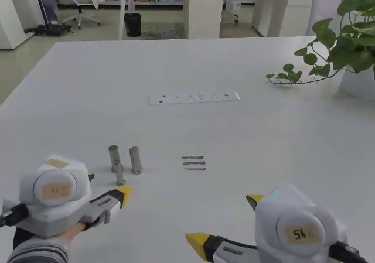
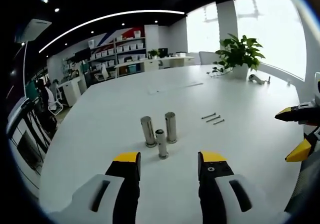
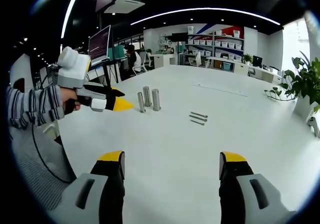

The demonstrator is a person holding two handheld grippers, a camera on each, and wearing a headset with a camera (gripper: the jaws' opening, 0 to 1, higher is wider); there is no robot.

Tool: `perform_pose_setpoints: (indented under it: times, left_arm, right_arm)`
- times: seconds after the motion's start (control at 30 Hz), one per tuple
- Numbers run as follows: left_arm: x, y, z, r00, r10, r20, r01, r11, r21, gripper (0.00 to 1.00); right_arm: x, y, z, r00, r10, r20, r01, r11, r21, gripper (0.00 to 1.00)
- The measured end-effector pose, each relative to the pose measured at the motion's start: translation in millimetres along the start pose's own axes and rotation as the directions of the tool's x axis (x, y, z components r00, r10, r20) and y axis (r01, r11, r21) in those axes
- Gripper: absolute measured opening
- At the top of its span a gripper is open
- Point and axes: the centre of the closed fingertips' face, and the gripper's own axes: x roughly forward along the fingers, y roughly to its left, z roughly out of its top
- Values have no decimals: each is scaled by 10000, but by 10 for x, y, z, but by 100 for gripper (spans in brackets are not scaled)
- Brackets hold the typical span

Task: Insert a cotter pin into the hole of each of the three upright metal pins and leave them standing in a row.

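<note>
Cotter pins [image 1: 193, 163], three, lie side by side toward the near edge of the desk [image 1: 281, 140], near the upright metal pins [image 1: 125, 162]. Probably light, stiff and slippery: grip mid-shank. Left gripper [image 2: 170, 159] and right gripper [image 3: 171, 157] gape wide, empty. Bare desk surrounds them

Three short silver metal pins [image 1: 135, 160] stand upright in a tight cluster on the white worktop [image 1: 281, 152], two side by side and a smaller one just in front. Three thin cotter pins [image 1: 193, 163] lie flat and parallel, close together, near the cluster's right but apart from it.
</note>
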Motion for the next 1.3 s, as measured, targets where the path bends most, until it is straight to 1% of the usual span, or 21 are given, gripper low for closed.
perform_pose_setpoints:
  times: [0.1,0.23,0.37,0.5,0.6,0.67,0.83,0.9,0.97,1.0,1.07,1.17,1.3]
  left_arm:
    - [84,26,-18,10000,2,-72,-2,10000,-26,39]
    - [201,65,1,10000,21,-49,-21,10000,69,34]
    - [286,17,29,9999,-143,-43,144,9998,110,30]
    - [344,-21,60,9999,-153,-20,153,9997,178,27]
    - [407,-45,56,9997,-192,-137,196,9994,298,24]
    - [440,-38,50,9996,-204,-201,209,9995,220,23]
    - [481,-2,56,9997,-151,-209,154,9998,159,20]
    - [494,16,54,9996,-158,-232,160,9998,88,17]
    - [500,29,46,9996,-198,-190,192,9994,-294,14]
    - [501,37,37,9996,-214,-208,207,9991,-365,12]
    - [506,40,27,9996,-216,-168,210,9992,-348,10]
    - [504,37,5,9992,-296,-250,290,9993,-236,6]
    - [512,36,11,9991,-356,-227,351,9991,-226,6]
  right_arm:
    - [3,13,-16,10000,51,-74,-51,10000,3,75]
    - [3,31,-18,9999,129,-76,-128,9999,82,75]
    - [14,59,-48,9995,240,-199,-238,9997,78,75]
    - [14,71,-48,9994,293,-183,-291,9995,109,75]
    - [20,83,-59,9991,353,-227,-350,9993,142,75]
    - [22,88,-61,9990,386,-241,-382,9992,146,75]
    - [28,85,-65,9989,403,-253,-398,9990,183,75]
    - [30,87,-68,9987,427,-263,-421,9989,226,75]
    - [32,85,-72,9987,424,-283,-418,9989,219,75]
    - [32,83,-74,9987,418,-302,-412,9990,199,75]
    - [32,78,-72,9988,403,-292,-398,9990,189,75]
    - [32,68,-74,9989,372,-300,-366,9992,173,74]
    - [31,60,-72,9989,352,-298,-347,9992,186,74]
